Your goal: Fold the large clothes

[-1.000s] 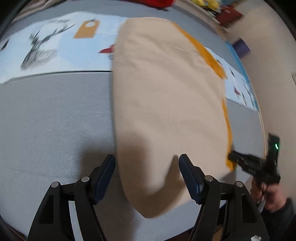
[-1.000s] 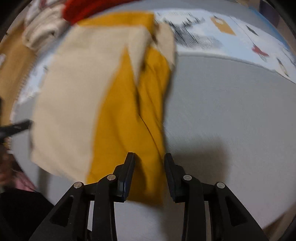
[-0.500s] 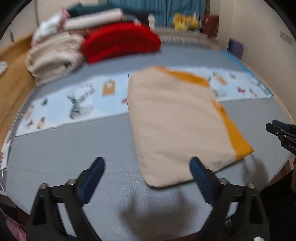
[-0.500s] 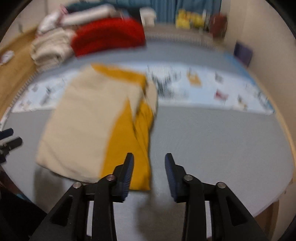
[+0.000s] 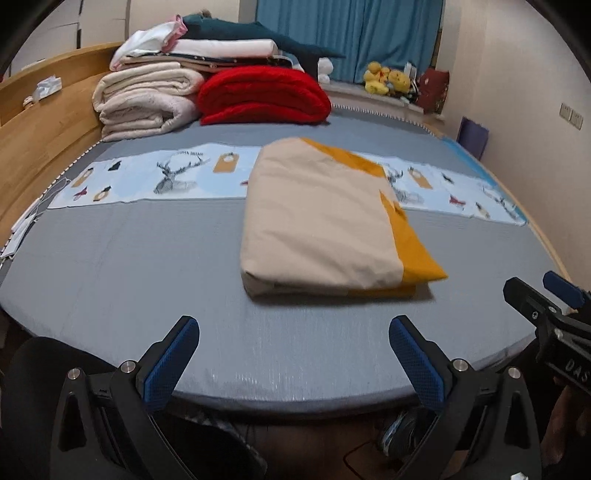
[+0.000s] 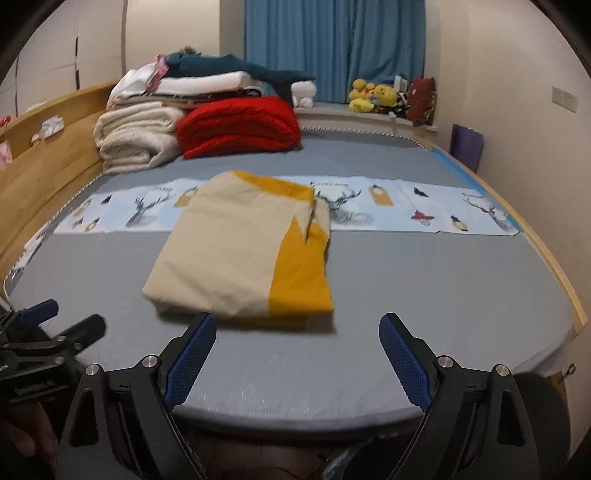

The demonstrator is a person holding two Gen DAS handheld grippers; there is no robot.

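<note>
1. two handheld grippers are in view, each with two black fingers faced in blue textured pads.
2. the left gripper [image 5: 293, 332] has its jaws spread wide and opening, with nothing between them; only grey bed surface shows in the gap.
3. the right gripper [image 6: 297, 328] also has its jaws wide and opening, and grips nothing; the near edge of the cloth lies just beyond its fingertips, untouched.
4. each gripper shows at the edge of the other's view: the right one at the lower right of the left wrist view, the left one at the lower left of the right wrist view.
5. one folded beige and mustard-yellow cloth bundle [image 5: 325, 225] lies flat near the middle of the grey bed [image 5: 129, 266], its far end overlapping one pale blue printed strip with deer and birds [image 5: 166, 177].
6. at the far left of the bed stand one rolled cream blanket [image 5: 144, 99] and one folded red blanket [image 5: 262, 96], side by side and touching, with a stack of white and dark linens on top.
7. one blue curtain [image 5: 351, 33] hangs behind, with a few yellow plush toys [image 5: 384, 79] on the sill.
</note>
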